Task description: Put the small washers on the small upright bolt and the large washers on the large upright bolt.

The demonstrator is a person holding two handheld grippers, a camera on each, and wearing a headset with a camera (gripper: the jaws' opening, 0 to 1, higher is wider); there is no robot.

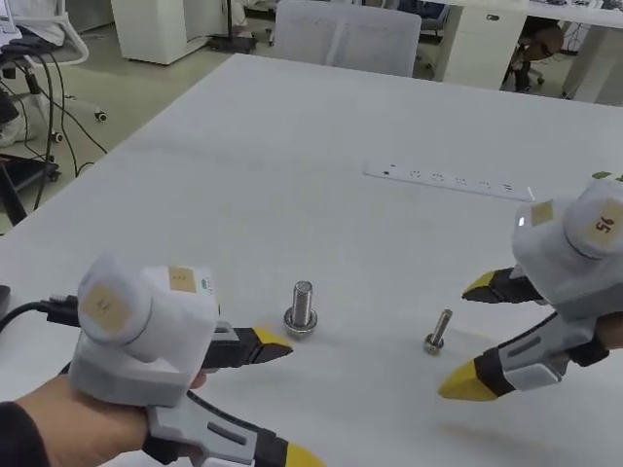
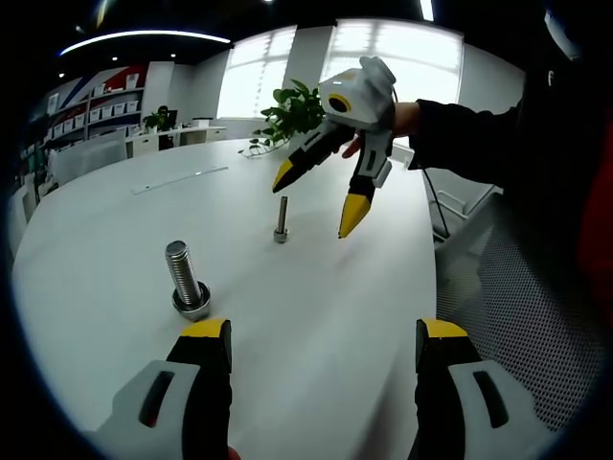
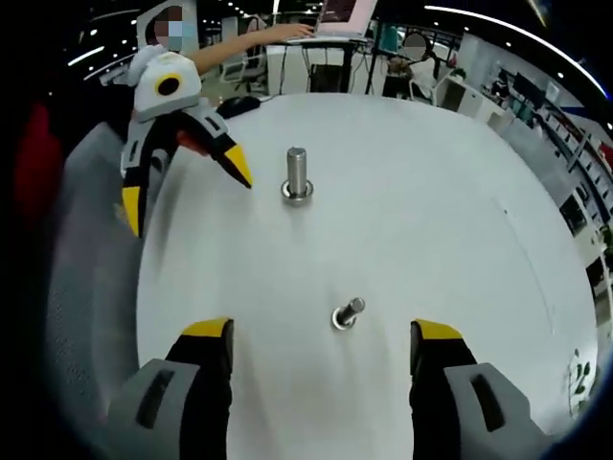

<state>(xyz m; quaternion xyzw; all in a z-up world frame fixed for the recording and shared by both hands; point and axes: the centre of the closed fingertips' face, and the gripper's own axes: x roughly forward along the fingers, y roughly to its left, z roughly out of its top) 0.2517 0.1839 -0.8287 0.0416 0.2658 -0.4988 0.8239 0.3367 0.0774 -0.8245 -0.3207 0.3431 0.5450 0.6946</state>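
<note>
Jaws spread wide and holding nothing, the left gripper hangs low over a white table, with the large bolt standing upright just ahead of one yellow tip in the left gripper view, not touching it. A metal ring circles that bolt's foot; whether it is a washer or the bolt's own head cannot be told. The right gripper is likewise wide open and grips nothing. In the right gripper view the small bolt stands on the table between and just ahead of its two tips, touching neither, with a similar ring at its foot. From the head view, the two bolts stand apart from each other near the table's front edge, the large one to the left and the small one to the right, both in the space between the grippers. The large bolt is near the left gripper's upper tip, and the small bolt is just beside the right gripper's lower tip. A hand wraps the left gripper's grip at the lower left, and a black cable trails off from it. Farther back on the table lies a white power strip, well clear of both bolts. A grey chair stands at the far edge, and a green plant shows beyond the table in the left gripper view.
</note>
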